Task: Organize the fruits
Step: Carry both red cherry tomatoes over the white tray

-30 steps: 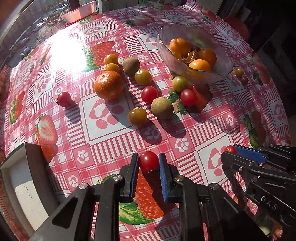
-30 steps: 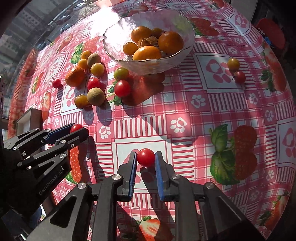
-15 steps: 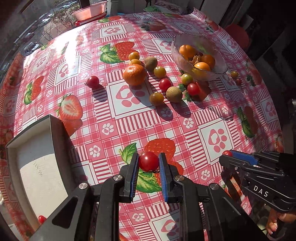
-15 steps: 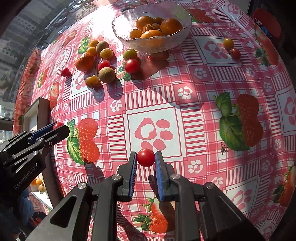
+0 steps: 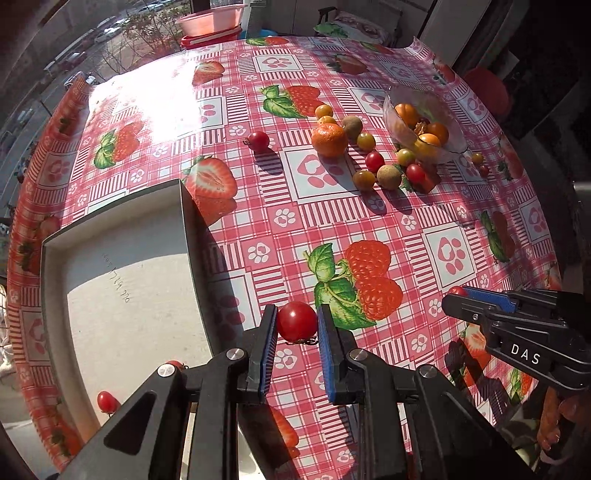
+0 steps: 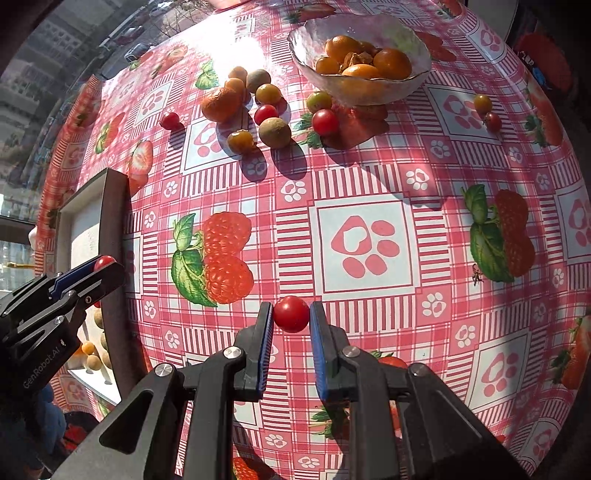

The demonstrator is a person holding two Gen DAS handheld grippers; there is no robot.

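My left gripper is shut on a red cherry tomato, held above the tablecloth just right of a grey tray. My right gripper is shut on another red cherry tomato over the table's near middle; it also shows in the left wrist view. A glass bowl with orange fruits stands at the far side. Loose fruits lie beside it: an orange, brown round fruits, red and yellow cherry tomatoes.
The tray holds red tomatoes near its front, and pale round fruits show in the right wrist view. Two small tomatoes lie right of the bowl. A lone tomato lies left of the orange. A pink basin sits beyond the table.
Both grippers have pulled back and up from the fruit pile, each still holding its tomato. The left one has moved toward the tray, which now fills more of its view.
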